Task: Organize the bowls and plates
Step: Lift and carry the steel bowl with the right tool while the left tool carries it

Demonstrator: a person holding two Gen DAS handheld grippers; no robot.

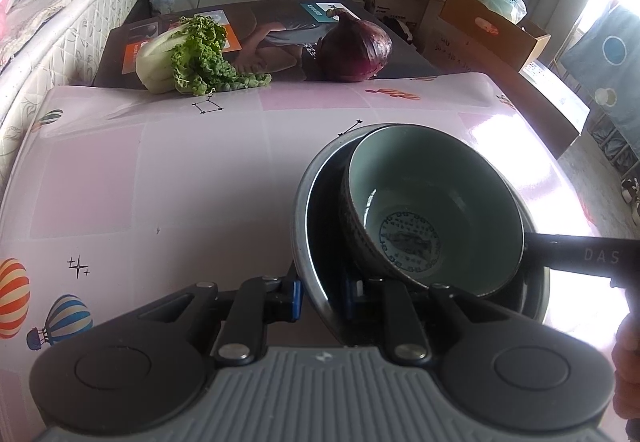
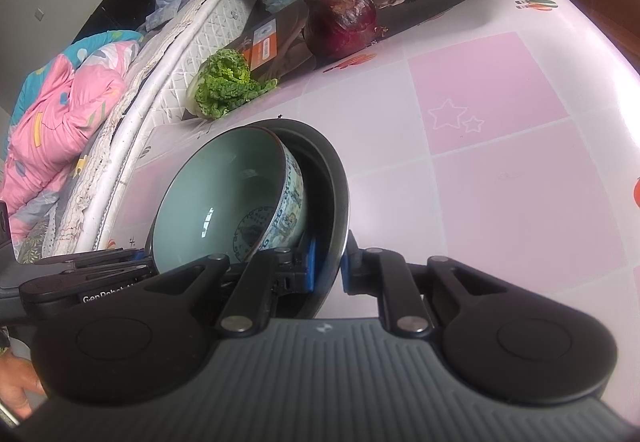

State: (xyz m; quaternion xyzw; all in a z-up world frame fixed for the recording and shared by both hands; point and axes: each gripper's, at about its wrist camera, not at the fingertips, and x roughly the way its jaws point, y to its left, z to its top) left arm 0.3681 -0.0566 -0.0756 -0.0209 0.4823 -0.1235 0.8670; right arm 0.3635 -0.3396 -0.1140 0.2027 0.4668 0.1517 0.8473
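1. The dark plate (image 1: 316, 226) is held tilted above the pink patterned counter (image 1: 180, 170), with the celadon bowl (image 1: 436, 202) resting inside it and leaning against its far wall.
2. The left hand-held gripper (image 1: 322, 300) is clenched on the plate's near rim, one blue pad outside the rim and one inside. The right hand-held gripper (image 2: 330, 266) is clenched on the opposite part of the same rim, likewise straddling it. Both grips fall on the plate; neither touches the bowl.
3. The bowl sits loose in the plate. Its inside is pale green with a dark printed medallion at the bottom; its outer wall carries blue-and-white decoration.
4. Handling judgement: both pieces look like glazed ceramic, so stiff, brittle, fairly heavy for their size and slick on the pads. The stack is likely top-heavy towards the bowl.
5. Risk judgement: the tilt could let the bowl slide or rock against the plate wall and chip. The plate wants levelling before it is set down.
6. Hold judgement: the plate rim, taken at two opposite points, is the sound purchase. The bowl is best taken separately by its rim.
7. Beyond the plate, a leafy cabbage (image 1: 188, 58) and a red onion (image 1: 356, 50) lie at the counter's far edge, well apart from the stack.
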